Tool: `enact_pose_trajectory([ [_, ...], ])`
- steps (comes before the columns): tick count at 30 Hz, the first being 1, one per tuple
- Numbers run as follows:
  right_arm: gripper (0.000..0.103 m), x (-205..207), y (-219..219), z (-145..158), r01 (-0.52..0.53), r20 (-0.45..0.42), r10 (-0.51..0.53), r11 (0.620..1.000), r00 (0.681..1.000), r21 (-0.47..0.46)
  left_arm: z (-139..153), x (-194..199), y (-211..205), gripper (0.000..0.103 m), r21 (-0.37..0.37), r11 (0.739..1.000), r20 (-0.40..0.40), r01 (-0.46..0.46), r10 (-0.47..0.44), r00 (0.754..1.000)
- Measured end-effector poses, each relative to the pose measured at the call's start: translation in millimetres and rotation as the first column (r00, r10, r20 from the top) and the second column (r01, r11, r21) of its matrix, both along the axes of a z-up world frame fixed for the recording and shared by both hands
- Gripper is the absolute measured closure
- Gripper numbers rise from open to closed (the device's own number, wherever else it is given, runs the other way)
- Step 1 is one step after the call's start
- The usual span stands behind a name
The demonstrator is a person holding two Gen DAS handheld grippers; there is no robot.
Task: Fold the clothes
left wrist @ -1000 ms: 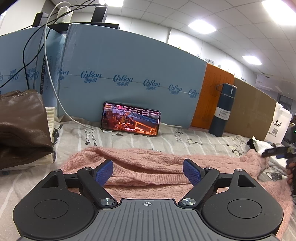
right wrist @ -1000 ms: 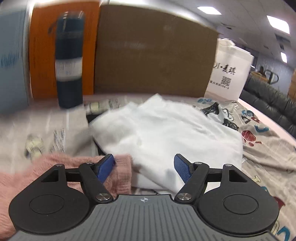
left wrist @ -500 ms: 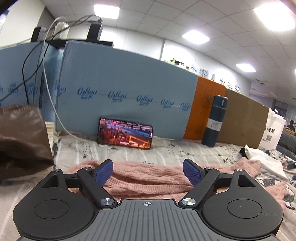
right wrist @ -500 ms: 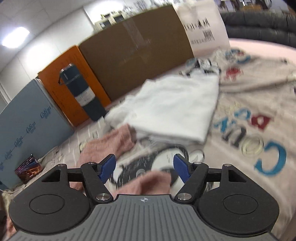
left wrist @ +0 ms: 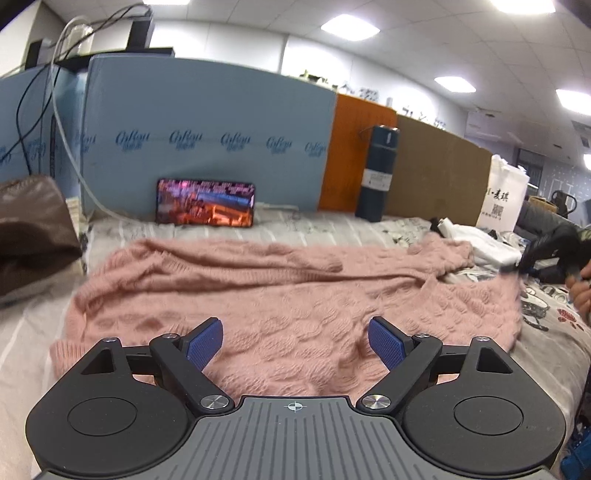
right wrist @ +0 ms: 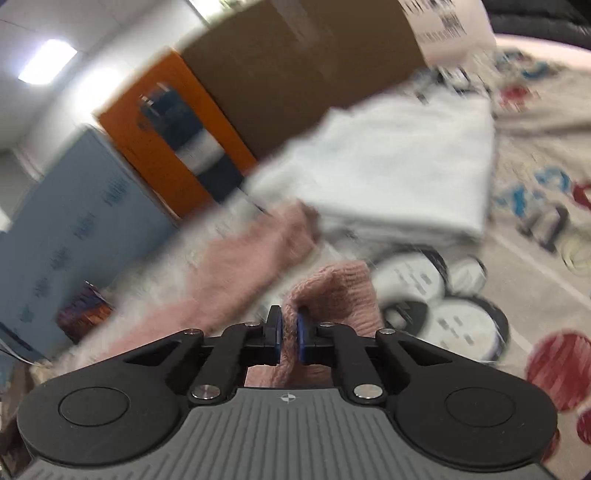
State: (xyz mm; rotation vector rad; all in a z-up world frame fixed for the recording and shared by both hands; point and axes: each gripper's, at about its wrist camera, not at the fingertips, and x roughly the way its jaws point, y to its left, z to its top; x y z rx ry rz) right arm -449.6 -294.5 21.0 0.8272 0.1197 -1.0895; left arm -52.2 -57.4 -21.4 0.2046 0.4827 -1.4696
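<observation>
One pink sweater (left wrist: 288,291): the right gripper (right wrist: 289,334), jaws clamped on its edge, the left gripper (left wrist: 295,341), jaws opening over the knit; the phone (left wrist: 205,202) shows clearly only in the left view.

I seem to be working in an open-plan office: a white grid ceiling with recessed light panels (left wrist: 349,26), pale blue partition boards (left wrist: 207,122) with cables (left wrist: 22,110) draped over them, and a work surface under a cartoon-printed bedsheet (left wrist: 332,225), a dark sofa (left wrist: 535,218) beyond.
</observation>
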Motion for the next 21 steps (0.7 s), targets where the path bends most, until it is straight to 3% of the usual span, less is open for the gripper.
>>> enact_pose_trajectory([
  [2, 0.096, 0, 11, 18, -0.033, 0.052, 0.041, 0.988, 0.998, -0.152, -2, 4, -1, 0.014, 0.015, 1.0, -0.022, -0.014, 0.015, 1.0],
  [5, 0.096, -9, 23, 27, -0.048, 0.09, 0.072, 0.968, 0.993, -0.244, -4, 8, -2, 0.014, 0.022, 1.0, -0.046, -0.022, 0.023, 0.999],
  [8, 0.096, -22, 26, 16, -0.002, 0.033, 0.008, 0.983, 0.999, -0.185, -4, 8, -3, 0.014, 0.028, 0.999, -0.055, -0.02, 0.021, 0.998],
  [11, 0.095, -38, 30, -6, 0.061, -0.044, -0.064, 0.996, 0.997, -0.069, -4, 8, -4, 0.014, 0.031, 0.999, -0.056, -0.018, 0.019, 0.998],
  [14, 0.092, -50, 36, -23, 0.134, -0.093, -0.133, 0.991, 0.987, 0.003, -2, 9, -3, 0.014, 0.027, 0.999, -0.049, -0.024, 0.025, 0.998],
  [15, 0.089, -54, 38, -26, 0.166, -0.105, -0.164, 0.986, 0.981, 0.014, -1, 9, -3, 0.014, 0.027, 0.999, -0.046, -0.028, 0.029, 0.999],
  [17, 0.066, -64, 41, -29, 0.233, -0.111, -0.228, 0.972, 0.967, 0.034, 1, 10, -2, 0.014, 0.024, 0.999, -0.038, -0.041, 0.042, 0.998],
  [18, 0.048, -71, 39, -28, 0.26, -0.075, -0.256, 0.965, 0.964, 0.043, 2, 11, -1, 0.014, 0.021, 0.999, -0.033, -0.048, 0.049, 0.998],
  [21, 0.043, -84, 33, -28, 0.255, 0.08, -0.259, 0.965, 0.963, 0.057, 4, 12, 1, 0.014, 0.013, 0.997, -0.02, -0.071, 0.072, 0.997],
])
